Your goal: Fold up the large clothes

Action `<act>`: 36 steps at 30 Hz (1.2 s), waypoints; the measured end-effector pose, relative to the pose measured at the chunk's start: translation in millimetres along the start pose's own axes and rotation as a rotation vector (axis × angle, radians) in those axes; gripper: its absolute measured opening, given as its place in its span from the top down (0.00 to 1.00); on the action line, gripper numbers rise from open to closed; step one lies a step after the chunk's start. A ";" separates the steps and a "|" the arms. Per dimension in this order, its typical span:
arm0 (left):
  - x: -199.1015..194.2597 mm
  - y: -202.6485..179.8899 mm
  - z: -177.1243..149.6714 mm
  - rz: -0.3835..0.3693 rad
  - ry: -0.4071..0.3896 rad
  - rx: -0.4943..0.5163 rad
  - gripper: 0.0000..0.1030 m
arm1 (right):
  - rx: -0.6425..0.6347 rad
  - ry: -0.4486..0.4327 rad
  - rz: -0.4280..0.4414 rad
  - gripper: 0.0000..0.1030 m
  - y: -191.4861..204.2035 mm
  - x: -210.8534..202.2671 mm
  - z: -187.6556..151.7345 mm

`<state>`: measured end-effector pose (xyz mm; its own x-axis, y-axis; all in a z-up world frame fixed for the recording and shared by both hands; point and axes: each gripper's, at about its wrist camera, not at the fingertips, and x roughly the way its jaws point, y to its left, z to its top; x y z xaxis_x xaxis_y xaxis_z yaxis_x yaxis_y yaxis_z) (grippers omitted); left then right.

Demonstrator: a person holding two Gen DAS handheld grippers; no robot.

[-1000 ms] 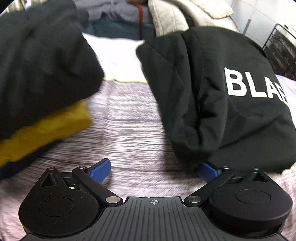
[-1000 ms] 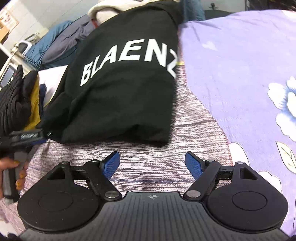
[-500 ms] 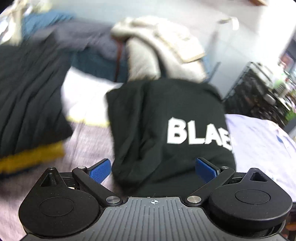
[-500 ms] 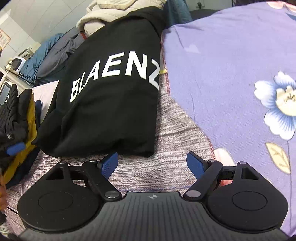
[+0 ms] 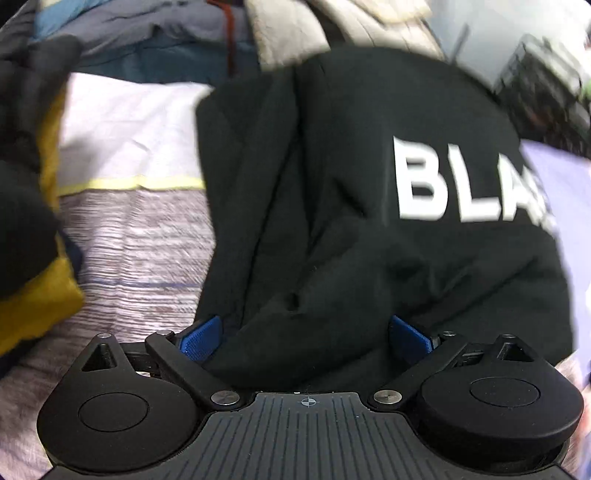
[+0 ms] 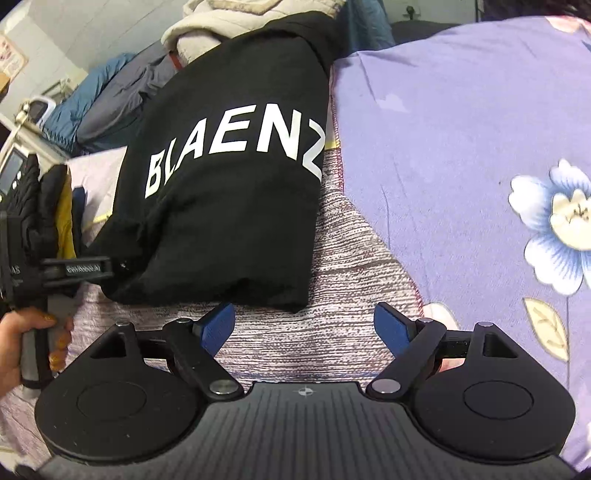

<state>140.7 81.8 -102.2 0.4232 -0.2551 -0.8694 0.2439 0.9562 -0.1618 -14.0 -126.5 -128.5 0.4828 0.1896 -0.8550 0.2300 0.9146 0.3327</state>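
Reading outward from my fingers:
Left fingers (image 5: 201,338): spread wide apart, with the near hem of the black garment (image 5: 332,229) bunched between them; neither blue pad visibly presses the cloth, so I call it no grip.
Right gripper (image 6: 304,326): its fingers (image 6: 218,325) stand wide apart over bare striped blanket (image 6: 332,295), nothing between them, the garment's hem just beyond the left tip.
Black garment: folded into a long block with white lettering on top, lying on the striped blanket in the middle of the bed, beside the purple floral sheet (image 6: 461,129).
Left hand (image 6: 22,350): I see it at the right camera's left edge, wrapped round its gripper's handle.
Folded pile (image 5: 33,229): black and mustard clothes, left of the garment, apart from it.
Background: loose clothes (image 6: 207,33) heaped behind the garment.
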 end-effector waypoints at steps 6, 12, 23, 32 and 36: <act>-50.0 22.9 -10.3 -0.083 -0.113 -0.091 0.00 | -0.011 -0.010 0.075 0.15 -7.8 3.2 30.0; -23.5 43.8 -26.2 -0.156 -0.045 -0.217 0.00 | 0.117 -0.034 0.225 0.14 -31.1 24.3 86.3; 25.2 27.6 -2.7 -0.177 -0.045 -0.220 0.00 | 0.267 -0.038 0.335 0.16 -52.5 102.5 145.6; 37.8 12.7 9.1 -0.215 -0.069 -0.283 0.00 | 0.375 -0.082 0.395 0.11 -54.7 153.9 175.4; 39.3 7.8 9.5 -0.207 -0.067 -0.283 0.00 | 0.440 -0.114 0.401 0.11 -54.0 167.9 188.6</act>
<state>167.5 77.8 -133.2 0.4485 -0.4478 -0.7735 0.0835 0.8826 -0.4626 214.1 -211.4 -215.0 0.6857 0.4275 -0.5891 0.3273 0.5418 0.7742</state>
